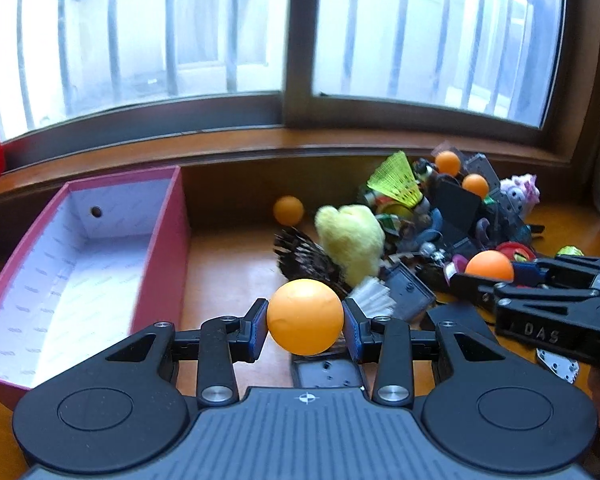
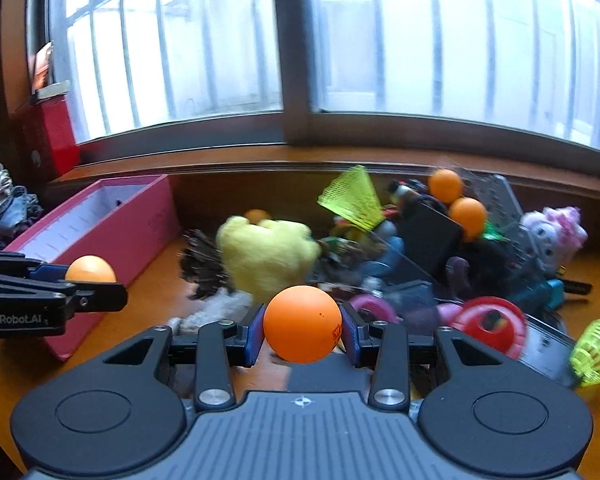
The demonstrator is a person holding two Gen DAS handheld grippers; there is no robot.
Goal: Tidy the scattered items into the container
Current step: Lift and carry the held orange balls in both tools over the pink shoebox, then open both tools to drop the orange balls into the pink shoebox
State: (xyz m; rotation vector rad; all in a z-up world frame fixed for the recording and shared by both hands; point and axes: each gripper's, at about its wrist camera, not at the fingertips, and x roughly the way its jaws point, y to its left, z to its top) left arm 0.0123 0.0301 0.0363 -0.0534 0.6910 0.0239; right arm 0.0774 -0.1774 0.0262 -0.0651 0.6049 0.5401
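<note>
— Between my left gripper [image 1: 305, 322] pads sits an orange ball [image 1: 305, 317], clamped, beside the red box [image 1: 162, 248].

— And my right gripper [image 2: 302, 330] pinches another ball [image 2: 302, 323] (darker orange), over the toy pile [image 2: 420, 248] on the table [image 2: 148, 312].

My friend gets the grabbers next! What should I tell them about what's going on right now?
Left gripper: shut on an orange ping-pong ball, held near the red box.
Right gripper: shut on another orange ball, over the toy pile.
The box looks empty inside, so nothing is tidied yet.
Left to do: drop both balls in the box, then move the rest: loose orange balls, yellow plush, yellow shuttlecock, pink plush and the small toys.
</note>
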